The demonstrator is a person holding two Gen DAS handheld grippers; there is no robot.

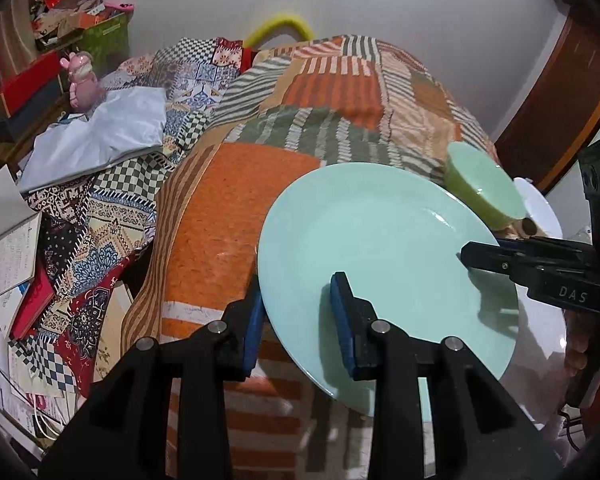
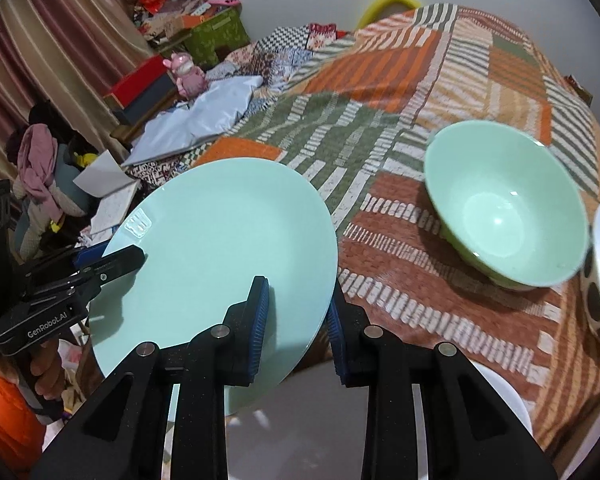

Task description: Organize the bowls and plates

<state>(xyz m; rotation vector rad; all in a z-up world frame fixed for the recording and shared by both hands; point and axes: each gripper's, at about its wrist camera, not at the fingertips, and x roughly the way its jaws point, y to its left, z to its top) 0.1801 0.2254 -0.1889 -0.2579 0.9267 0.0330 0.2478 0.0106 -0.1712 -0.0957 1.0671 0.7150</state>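
Neighbouring green bowl (image 2: 508,216) (white plate (image 2: 504,404) below)

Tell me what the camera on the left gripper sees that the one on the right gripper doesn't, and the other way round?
Only the left wrist view shows open books strewn at the bed's edge. Only the right wrist view looks into the green bowl, which holds nothing, and shows brown curtains and a spotted dish at the far right. Both show the pale green plate, gripped at opposite rims by the left gripper and the right gripper, above the patchwork blanket, plus a pink toy.
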